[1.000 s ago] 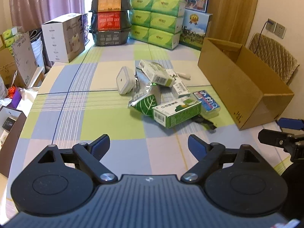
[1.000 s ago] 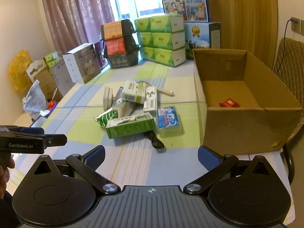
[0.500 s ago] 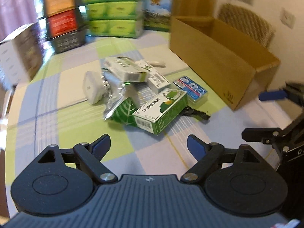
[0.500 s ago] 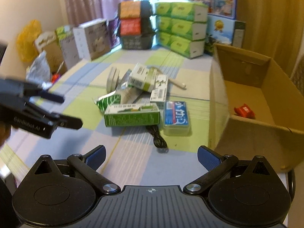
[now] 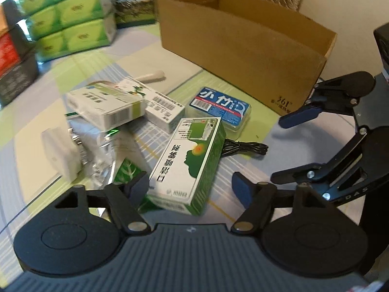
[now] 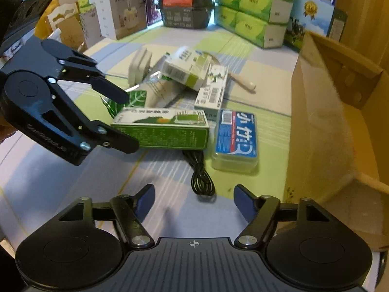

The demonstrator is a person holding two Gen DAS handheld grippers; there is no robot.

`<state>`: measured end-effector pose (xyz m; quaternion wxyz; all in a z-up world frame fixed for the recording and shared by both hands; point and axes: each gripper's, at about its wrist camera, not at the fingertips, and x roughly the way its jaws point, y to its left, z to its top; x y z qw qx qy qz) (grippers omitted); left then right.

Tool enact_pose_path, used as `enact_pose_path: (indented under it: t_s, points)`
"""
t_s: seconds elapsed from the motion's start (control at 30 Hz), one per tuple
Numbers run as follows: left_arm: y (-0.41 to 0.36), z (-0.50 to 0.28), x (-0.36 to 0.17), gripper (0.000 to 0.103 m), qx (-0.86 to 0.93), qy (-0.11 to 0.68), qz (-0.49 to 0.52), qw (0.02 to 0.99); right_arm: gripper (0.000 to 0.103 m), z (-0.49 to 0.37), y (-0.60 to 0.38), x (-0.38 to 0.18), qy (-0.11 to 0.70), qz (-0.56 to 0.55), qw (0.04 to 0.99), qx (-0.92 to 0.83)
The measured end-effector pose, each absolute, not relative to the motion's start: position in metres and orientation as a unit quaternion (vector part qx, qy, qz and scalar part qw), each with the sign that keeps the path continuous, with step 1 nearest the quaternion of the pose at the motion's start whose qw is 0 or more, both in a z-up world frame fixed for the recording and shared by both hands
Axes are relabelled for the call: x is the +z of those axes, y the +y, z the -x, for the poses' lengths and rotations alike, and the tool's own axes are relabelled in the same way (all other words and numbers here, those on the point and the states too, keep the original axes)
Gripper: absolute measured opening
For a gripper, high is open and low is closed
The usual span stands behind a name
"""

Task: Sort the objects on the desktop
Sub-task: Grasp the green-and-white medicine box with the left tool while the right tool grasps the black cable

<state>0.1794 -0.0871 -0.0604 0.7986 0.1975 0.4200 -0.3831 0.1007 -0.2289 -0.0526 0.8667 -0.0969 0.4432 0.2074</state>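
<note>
Here both tongs, left (image 5: 189, 187) and right (image 6: 194, 200), gape beside the green box (image 5: 187, 163), black cable (image 6: 201, 180) between.

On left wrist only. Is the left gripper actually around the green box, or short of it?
Observer: Right wrist view shows the left gripper open, one finger on either side of the green box's end. I cannot tell if they touch it.
Operator: What is the right gripper lined up on?
Observer: In its own view the right gripper is open, and the coiled black cable lies just ahead, roughly centred between its fingers.
Operator: Anything inside the cardboard box?
Observer: The part of the cardboard box interior that shows from the right wrist is bare cardboard. The rest is hidden behind its near wall.
</note>
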Motion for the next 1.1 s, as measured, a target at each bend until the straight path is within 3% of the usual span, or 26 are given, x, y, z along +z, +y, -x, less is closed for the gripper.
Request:
enact_pose_path:
  t_s: [0.27,0.33,0.43,0.5,0.53,0.93,1.03,1.1]
  points:
    - [-0.101,-0.209,-0.081,0.063,-0.391,0.441,-0.200,0.783,0.059,-0.123,-0.228,-0.074,0.457,0.098,0.861,0.201]
    - [-0.101,-0.209,-0.083,0.057,-0.388,0.448,-0.196,0.781,0.055,-0.128,-0.229,-0.077,0.459,0.092,0.861,0.198]
    - [-0.099,-0.201,-0.080,0.055,-0.371,0.449,-0.187,0.791,0.045,-0.133,-0.229,-0.079,0.457,0.087,0.864,0.192]
    - [-0.095,-0.190,-0.076,0.052,-0.355,0.449,-0.175,0.801,0.027,-0.132,-0.229,-0.078,0.454,0.083,0.866,0.194]
    - [-0.092,-0.185,-0.074,0.052,-0.345,0.452,-0.164,0.806,0.026,-0.131,-0.229,-0.078,0.455,0.080,0.866,0.193]
    - [-0.043,-0.084,-0.070,0.051,-0.210,0.461,-0.046,0.861,0.025,-0.062,-0.232,-0.075,0.475,-0.038,0.853,0.213]
    - [-0.041,-0.071,-0.069,0.050,-0.214,0.446,-0.054,0.867,0.045,-0.054,-0.223,-0.073,0.458,-0.016,0.859,0.228]
    - [-0.035,-0.066,-0.071,0.051,-0.214,0.440,-0.046,0.871,0.050,-0.051,-0.216,-0.074,0.443,0.010,0.867,0.227]
